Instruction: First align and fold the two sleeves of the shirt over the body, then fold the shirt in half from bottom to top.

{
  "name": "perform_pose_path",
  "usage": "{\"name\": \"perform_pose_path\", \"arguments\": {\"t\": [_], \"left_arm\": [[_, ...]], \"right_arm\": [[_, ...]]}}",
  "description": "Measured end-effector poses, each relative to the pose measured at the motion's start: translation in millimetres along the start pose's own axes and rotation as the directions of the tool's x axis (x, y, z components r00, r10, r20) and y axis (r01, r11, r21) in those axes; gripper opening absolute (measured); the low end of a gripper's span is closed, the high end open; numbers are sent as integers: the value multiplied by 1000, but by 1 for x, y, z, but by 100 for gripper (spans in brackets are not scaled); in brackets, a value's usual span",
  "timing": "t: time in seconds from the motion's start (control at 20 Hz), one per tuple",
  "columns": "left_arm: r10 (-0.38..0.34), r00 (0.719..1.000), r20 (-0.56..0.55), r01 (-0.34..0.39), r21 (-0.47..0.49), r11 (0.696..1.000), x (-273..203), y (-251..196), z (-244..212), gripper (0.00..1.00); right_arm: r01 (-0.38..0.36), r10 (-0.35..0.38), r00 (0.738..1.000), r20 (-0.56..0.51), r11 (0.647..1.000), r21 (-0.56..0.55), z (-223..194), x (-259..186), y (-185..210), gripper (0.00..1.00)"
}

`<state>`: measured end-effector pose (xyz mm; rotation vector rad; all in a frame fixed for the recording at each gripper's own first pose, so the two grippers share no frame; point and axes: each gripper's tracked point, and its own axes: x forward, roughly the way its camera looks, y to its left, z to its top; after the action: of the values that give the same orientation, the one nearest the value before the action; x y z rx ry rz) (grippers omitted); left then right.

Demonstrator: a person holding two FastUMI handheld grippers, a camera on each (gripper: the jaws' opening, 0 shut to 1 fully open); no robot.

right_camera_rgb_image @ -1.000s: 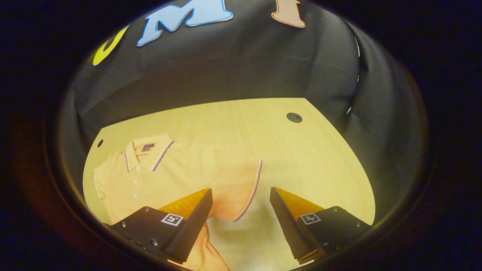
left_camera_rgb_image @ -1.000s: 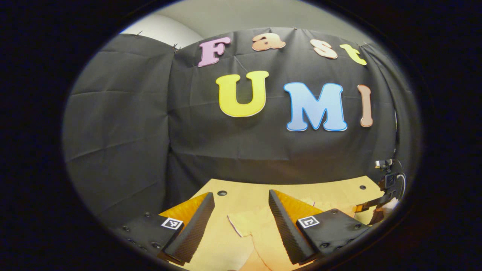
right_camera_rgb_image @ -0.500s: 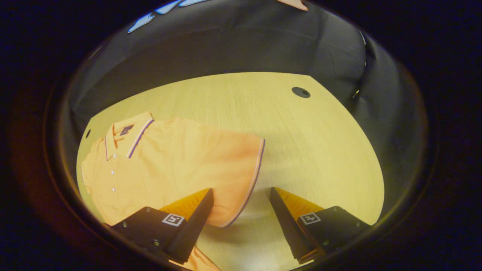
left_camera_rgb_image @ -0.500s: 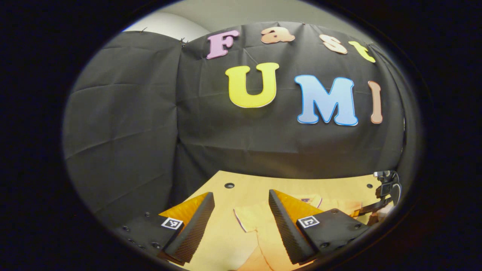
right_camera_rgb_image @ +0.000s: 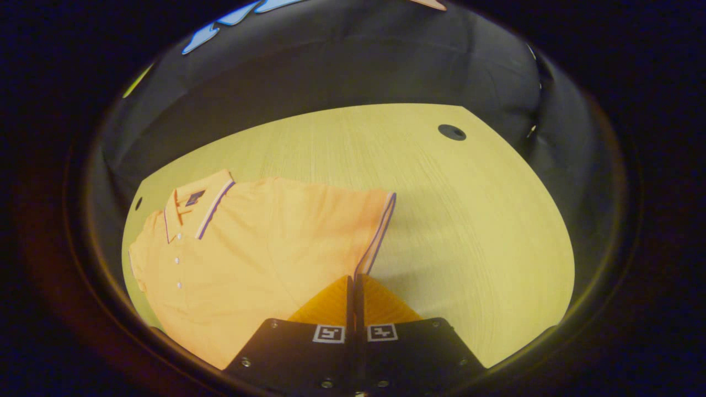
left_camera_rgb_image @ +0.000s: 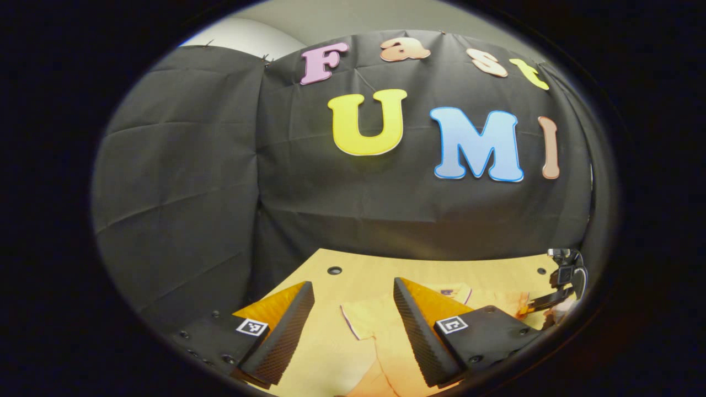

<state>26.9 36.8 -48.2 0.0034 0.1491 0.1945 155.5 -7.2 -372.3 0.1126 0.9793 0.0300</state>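
The orange shirt [right_camera_rgb_image: 259, 242] lies flat on the table [right_camera_rgb_image: 474, 220]. The right claw [right_camera_rgb_image: 353, 281] is pinched onto the sleeve cuff [right_camera_rgb_image: 378, 231]; the left claw [left_camera_rgb_image: 348, 325] gapes empty (hovering above the other sleeve). Lift gently, carry the cuff across the body, keep edges aligned.

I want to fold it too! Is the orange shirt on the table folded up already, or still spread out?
Still spread out. The orange polo shirt lies flat on the wooden table, its striped sleeve sticking out sideways, pinched at the cuff by the right gripper.
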Motion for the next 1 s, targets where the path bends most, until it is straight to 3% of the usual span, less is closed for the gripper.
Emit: {"name": "perform_pose_path", "arguments": {"t": [0.3, 0.6, 0.8, 1.0], "left_arm": [[20, 1000, 1, -20, -16, 1000, 0, 3, -1, 95], [31, 1000, -1, -31, -22, 999, -6, 14, -8, 95], [43, 999, -1, -43, -22, 999, -7, 21, -10, 95], [70, 998, -2, -70, -22, 997, -12, 37, -11, 95]], "right_arm": [[9, -8, 1000, 16, 999, -38, 8, -6, 0, 0], [12, 12, 990, 139, 985, -171, 41, -29, 35, 0], [-35, 102, 976, 194, 946, -322, 52, -44, 95, 0], [-96, 200, 964, 175, 876, -473, 37, -51, 157, 0]]}}
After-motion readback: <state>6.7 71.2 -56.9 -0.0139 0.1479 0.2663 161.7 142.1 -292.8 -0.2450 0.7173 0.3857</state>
